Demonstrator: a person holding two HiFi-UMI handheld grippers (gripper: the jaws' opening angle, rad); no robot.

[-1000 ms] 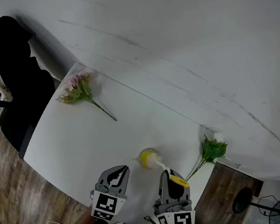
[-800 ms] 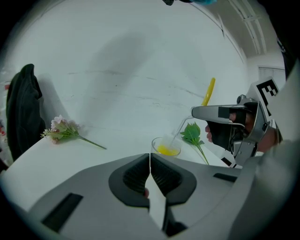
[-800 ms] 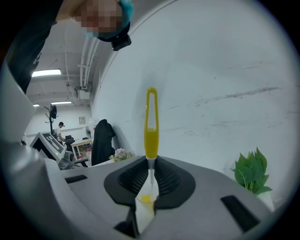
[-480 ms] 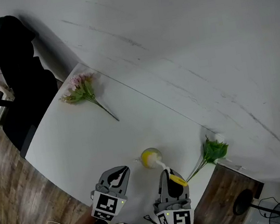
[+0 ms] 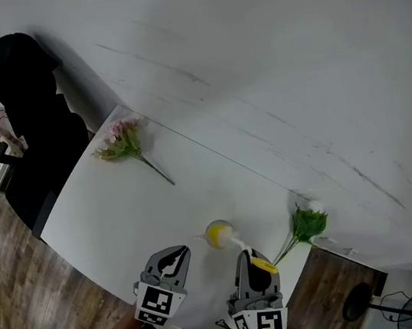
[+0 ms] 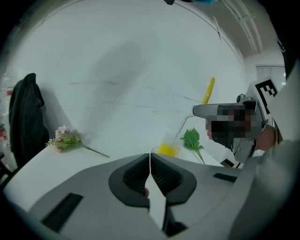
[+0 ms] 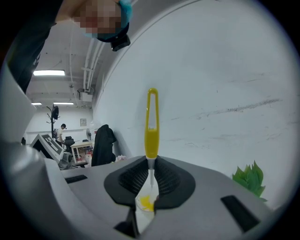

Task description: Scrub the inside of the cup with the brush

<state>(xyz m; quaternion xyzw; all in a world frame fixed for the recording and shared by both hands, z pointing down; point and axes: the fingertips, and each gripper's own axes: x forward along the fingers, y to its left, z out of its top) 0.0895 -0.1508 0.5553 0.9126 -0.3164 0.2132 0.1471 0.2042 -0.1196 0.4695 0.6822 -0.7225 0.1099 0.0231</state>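
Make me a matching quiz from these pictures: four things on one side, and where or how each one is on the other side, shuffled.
Things:
1. pink flowers
2. green sprig
3. brush
4. left gripper

States:
A. jaws together, nothing between them
B. clamped in the right gripper, head down in the cup
C. lying at the far left corner of the table
D. lying near the table's right edge

Pairs: 1-C, 2-D, 3-B, 4-A

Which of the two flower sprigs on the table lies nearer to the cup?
The green leafy sprig, a short way to the right of the cup. The pink-flowered sprig lies much farther off, up at the left.
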